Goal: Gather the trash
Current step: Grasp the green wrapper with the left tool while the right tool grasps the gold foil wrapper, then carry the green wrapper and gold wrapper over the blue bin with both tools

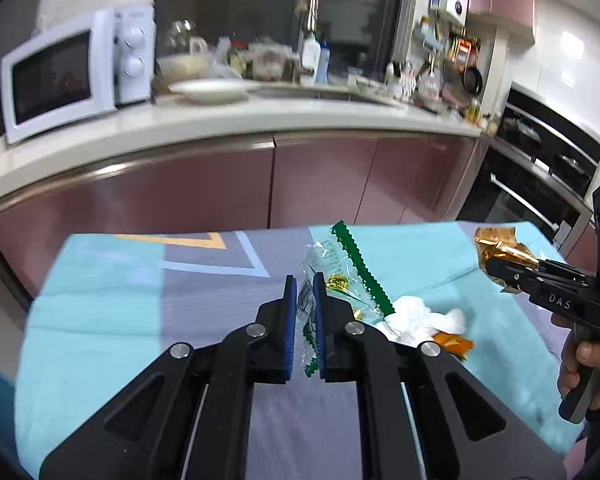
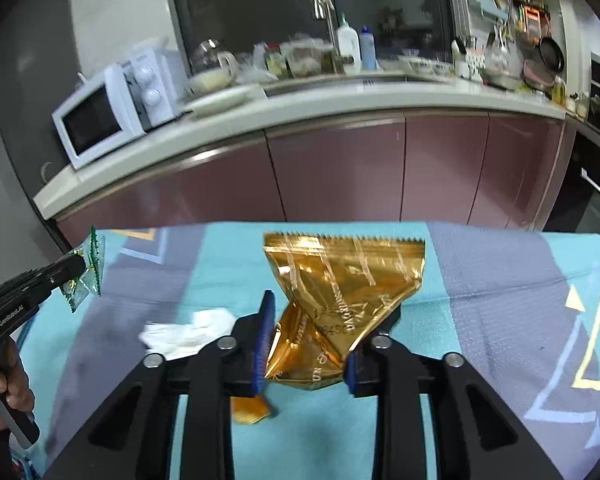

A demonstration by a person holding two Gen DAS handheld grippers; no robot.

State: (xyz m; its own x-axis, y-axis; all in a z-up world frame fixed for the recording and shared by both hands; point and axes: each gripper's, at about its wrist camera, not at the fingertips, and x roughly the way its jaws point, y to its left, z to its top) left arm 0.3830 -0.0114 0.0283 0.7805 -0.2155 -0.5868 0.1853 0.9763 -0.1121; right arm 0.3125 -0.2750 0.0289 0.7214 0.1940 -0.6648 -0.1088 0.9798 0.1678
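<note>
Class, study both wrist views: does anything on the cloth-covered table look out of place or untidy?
Yes. A crumpled white tissue and a small orange wrapper lie loose on the tablecloth: litter not yet collected. The clear green-edged wrapper and gold foil bag are already gripped.

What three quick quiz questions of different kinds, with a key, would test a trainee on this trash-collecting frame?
1. True or false: the left tongs are shut on the clear green-edged wrapper.
2. Multiple choice: the right tongs hold A) a white tissue, B) the gold foil bag, C) a plate.
3. Fill in: still lying on the cloth are the crumpled white tissue and a small ______ wrapper.

Key: 1 true; 2 B; 3 orange.
</note>
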